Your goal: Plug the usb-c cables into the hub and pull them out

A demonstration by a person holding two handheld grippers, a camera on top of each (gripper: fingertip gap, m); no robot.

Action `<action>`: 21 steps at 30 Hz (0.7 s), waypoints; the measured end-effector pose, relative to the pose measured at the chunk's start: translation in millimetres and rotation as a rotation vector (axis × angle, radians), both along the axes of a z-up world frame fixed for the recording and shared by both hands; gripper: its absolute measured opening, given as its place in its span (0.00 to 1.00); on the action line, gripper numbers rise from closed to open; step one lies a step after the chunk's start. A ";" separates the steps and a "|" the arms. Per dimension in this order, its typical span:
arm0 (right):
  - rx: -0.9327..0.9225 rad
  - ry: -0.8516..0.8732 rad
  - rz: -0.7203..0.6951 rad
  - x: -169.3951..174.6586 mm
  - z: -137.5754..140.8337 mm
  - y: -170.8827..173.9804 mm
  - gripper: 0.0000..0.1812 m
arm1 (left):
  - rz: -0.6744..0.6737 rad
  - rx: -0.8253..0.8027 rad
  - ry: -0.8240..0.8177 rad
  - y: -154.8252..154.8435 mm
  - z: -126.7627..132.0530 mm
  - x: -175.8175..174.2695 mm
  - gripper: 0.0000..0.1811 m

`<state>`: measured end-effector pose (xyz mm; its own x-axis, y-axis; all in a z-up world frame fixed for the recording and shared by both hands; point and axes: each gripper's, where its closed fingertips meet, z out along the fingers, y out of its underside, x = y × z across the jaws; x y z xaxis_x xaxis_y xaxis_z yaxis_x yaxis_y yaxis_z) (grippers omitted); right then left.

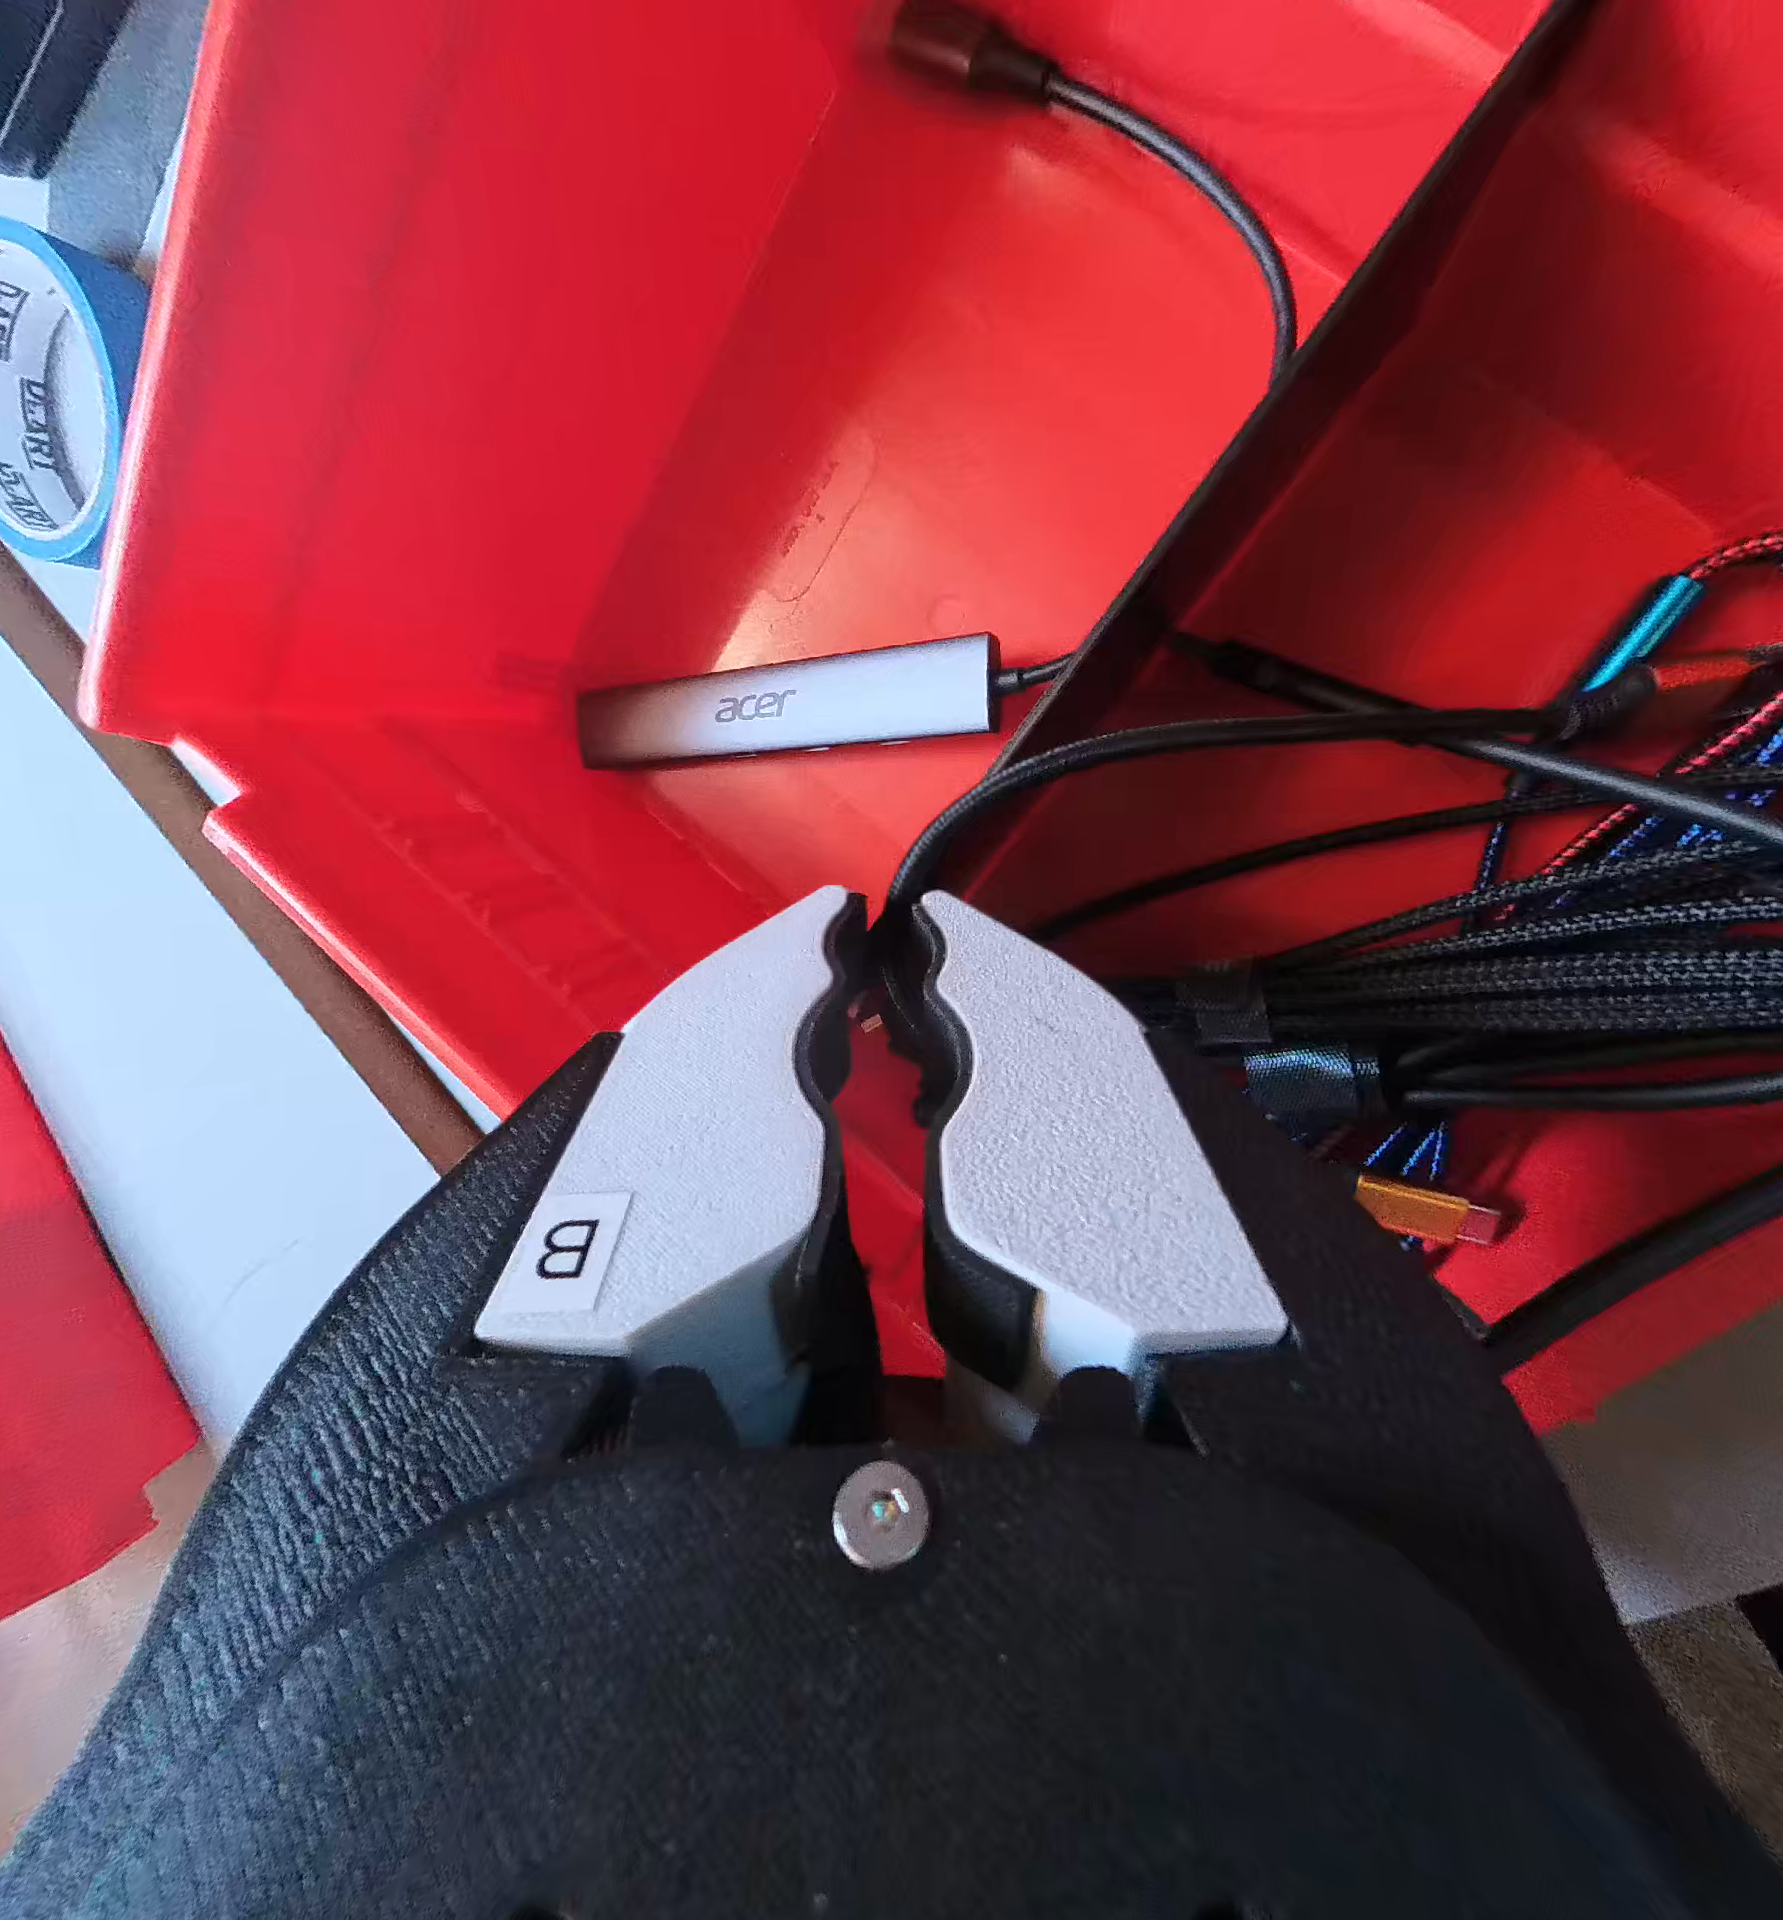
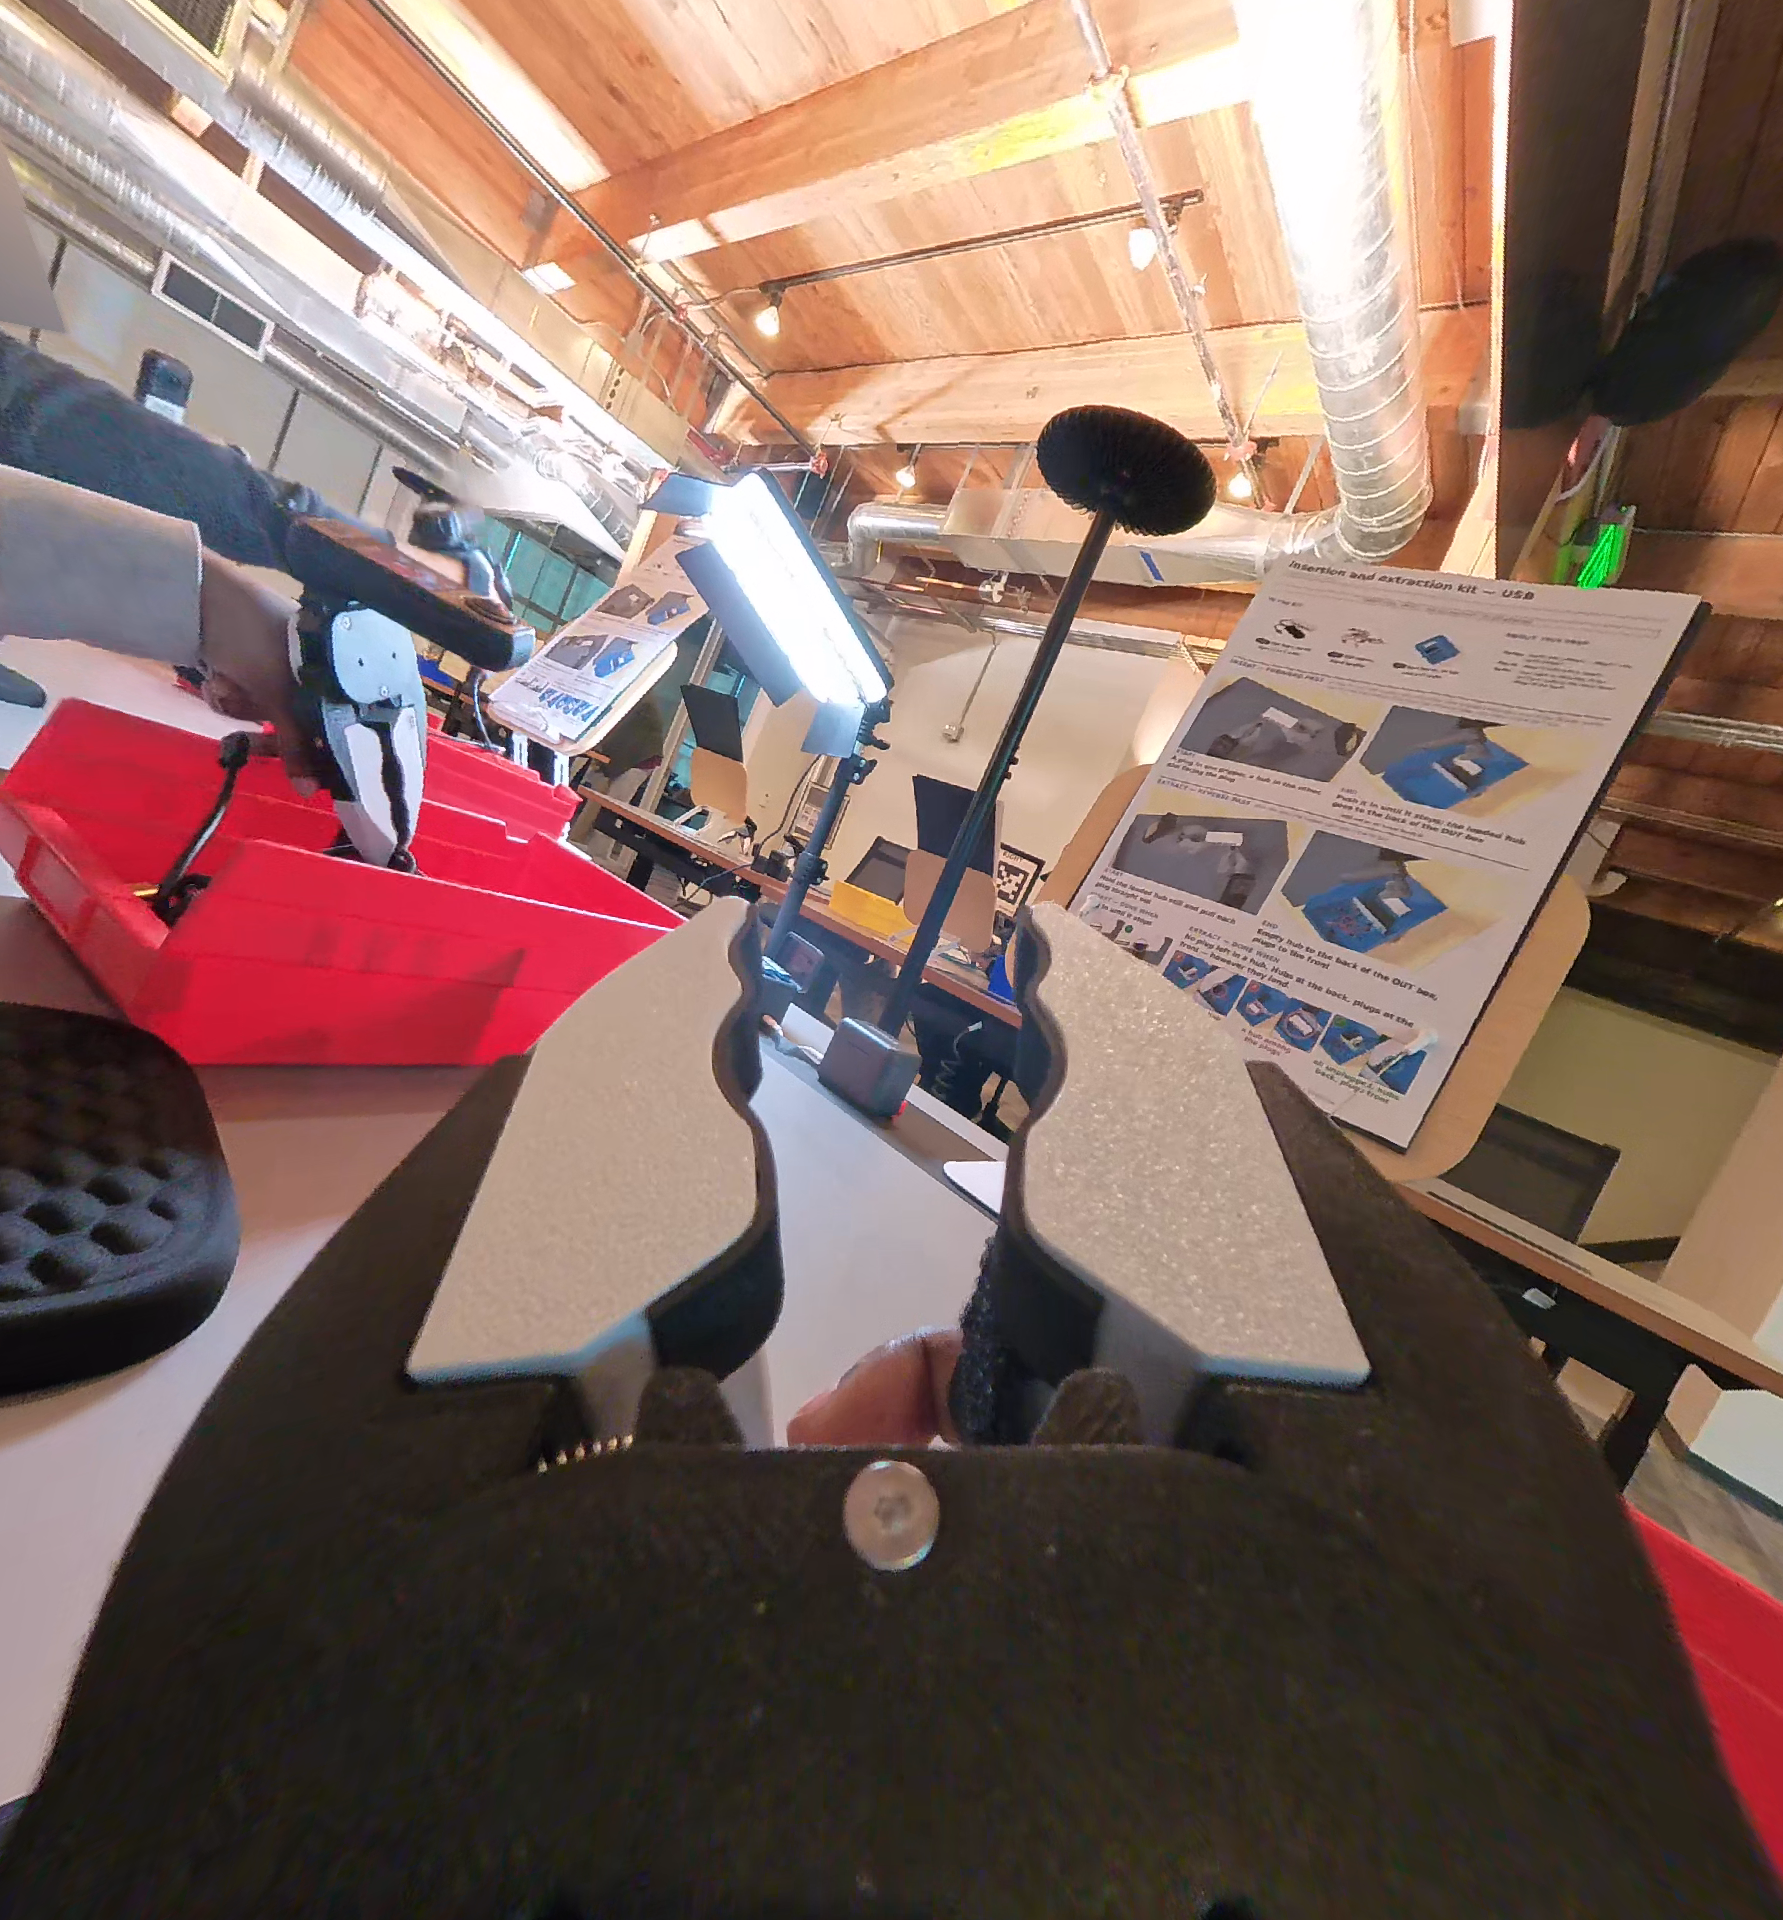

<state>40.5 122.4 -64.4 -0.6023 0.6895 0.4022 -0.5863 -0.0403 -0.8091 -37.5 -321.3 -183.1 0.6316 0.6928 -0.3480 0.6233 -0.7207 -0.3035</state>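
Observation:
In the left wrist view a grey hub [image 1: 793, 701] lies on the floor of a red bin [image 1: 471, 312], its own lead [image 1: 1219, 208] curling to the back. My left gripper [image 1: 892, 914] is shut on a black USB-C cable [image 1: 1178, 743] above the bin's front wall; the plug tip shows between the fingers. The cable runs right into a bundle of braided cables [image 1: 1593, 966] in the neighbouring red compartment. My right gripper [image 2: 887, 935] is open and empty, tilted up over the table, away from the bins. The left gripper also shows in the right wrist view [image 2: 378, 769], over the red bins [image 2: 326, 935].
A blue tape roll [image 1: 25, 395] and a dark box [image 1: 4, 73] sit left of the bin. An orange plug [image 1: 1427, 1210] lies under the bundle. In the right wrist view a black foam pad [image 2: 45, 1174], a lamp stand [image 2: 866, 1060] and an instruction board [image 2: 1386, 831] stand around. My right fingertips sit around 45 cm from my left ones. It is some 7 cm from my left tips to the grey hub [image 1: 793, 701].

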 end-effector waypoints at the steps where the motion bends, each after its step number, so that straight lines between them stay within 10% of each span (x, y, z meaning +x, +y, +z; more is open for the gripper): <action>1: 0.000 -0.001 0.000 -0.2 -0.1 -0.2 0.25 | 0.003 0.000 -0.005 0.3 0.8 1.6 0.04; 12: 0.020 -0.004 -0.006 -1.4 -3.2 -3.1 0.25 | 0.023 0.081 -0.032 -6.0 5.5 18.0 0.03; 21: 0.031 -0.006 -0.005 -1.7 -4.7 -4.1 0.25 | 0.042 0.090 0.208 -8.8 56.8 6.0 0.02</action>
